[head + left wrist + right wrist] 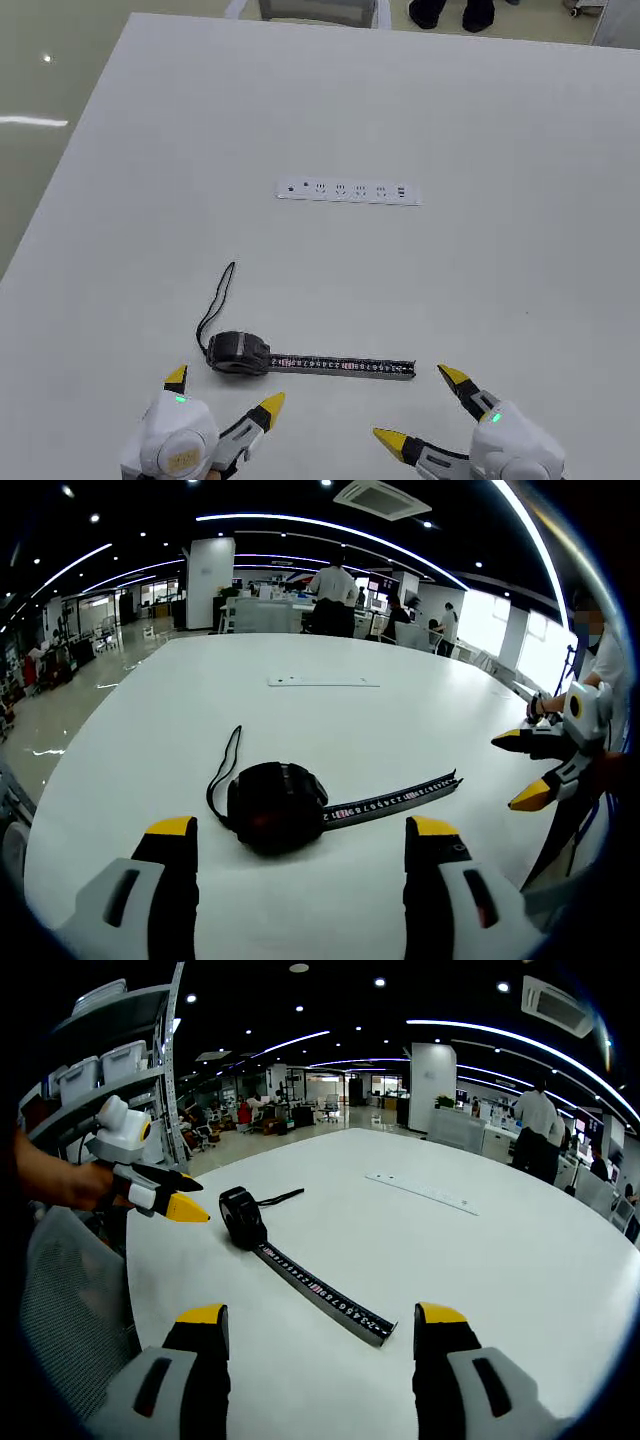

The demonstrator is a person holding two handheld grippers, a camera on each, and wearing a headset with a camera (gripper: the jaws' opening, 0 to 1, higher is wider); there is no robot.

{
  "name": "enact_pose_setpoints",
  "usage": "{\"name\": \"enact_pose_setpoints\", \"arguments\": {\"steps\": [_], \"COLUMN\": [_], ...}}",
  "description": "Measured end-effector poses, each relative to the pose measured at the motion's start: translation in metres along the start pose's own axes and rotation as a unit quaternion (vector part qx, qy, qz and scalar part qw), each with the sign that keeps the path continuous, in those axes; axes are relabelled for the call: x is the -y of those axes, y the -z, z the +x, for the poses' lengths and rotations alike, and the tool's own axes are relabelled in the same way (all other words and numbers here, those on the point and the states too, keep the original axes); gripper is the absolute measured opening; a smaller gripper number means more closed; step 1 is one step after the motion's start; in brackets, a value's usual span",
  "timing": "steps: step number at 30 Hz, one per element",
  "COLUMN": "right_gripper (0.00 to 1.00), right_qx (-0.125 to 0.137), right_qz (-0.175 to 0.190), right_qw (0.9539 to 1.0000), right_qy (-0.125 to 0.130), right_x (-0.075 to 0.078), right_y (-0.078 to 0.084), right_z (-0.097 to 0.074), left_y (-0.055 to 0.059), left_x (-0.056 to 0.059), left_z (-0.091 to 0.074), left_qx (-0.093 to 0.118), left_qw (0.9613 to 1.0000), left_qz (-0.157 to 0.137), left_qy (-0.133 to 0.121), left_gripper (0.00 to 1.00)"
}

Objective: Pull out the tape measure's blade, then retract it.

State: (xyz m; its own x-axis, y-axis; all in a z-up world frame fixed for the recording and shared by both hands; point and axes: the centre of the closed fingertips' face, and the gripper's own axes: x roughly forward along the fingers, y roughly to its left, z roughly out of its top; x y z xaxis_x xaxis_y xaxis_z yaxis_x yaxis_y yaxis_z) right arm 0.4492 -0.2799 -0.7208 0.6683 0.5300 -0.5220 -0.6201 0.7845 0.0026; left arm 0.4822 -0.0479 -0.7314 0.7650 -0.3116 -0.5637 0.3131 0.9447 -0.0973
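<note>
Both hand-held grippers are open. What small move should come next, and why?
Probably the left hand-held gripper moves forward to grip the tape measure case: the blade already lies pulled out, and the case sits just ahead of its open jaws.

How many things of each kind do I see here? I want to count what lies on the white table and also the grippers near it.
tape measure, blade pulled out: 1
power strip: 1
grippers, both open: 2 (left gripper, right gripper)
Total: 4
</note>
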Motion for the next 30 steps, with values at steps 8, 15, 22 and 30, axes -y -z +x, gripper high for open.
{"name": "enact_pose_setpoints", "arguments": {"steps": [8, 15, 22, 30], "right_gripper": [0.69, 0.61, 0.56, 0.47], "right_qx": [-0.015, -0.022, -0.034, -0.039], "right_qz": [-0.048, -0.091, -0.117, -0.149], "right_qw": [0.9978, 0.9912, 0.985, 0.9752], "right_qy": [-0.043, -0.094, -0.122, -0.159], "right_x": [0.013, 0.022, 0.032, 0.04], "right_y": [0.01, 0.015, 0.023, 0.029], "right_z": [0.006, 0.012, 0.022, 0.027], "left_y": [0.001, -0.001, 0.0, -0.003], "left_x": [-0.003, -0.003, -0.004, -0.008], "left_z": [0.013, 0.026, 0.037, 0.044], "left_qx": [-0.008, -0.01, -0.017, -0.015], "left_qw": [0.9999, 0.9998, 0.9996, 0.9994], "left_qz": [-0.005, -0.003, 0.001, -0.005], "left_qy": [-0.012, -0.016, -0.021, -0.032], "left_gripper": [0.81, 0.8, 0.79, 0.77]}}
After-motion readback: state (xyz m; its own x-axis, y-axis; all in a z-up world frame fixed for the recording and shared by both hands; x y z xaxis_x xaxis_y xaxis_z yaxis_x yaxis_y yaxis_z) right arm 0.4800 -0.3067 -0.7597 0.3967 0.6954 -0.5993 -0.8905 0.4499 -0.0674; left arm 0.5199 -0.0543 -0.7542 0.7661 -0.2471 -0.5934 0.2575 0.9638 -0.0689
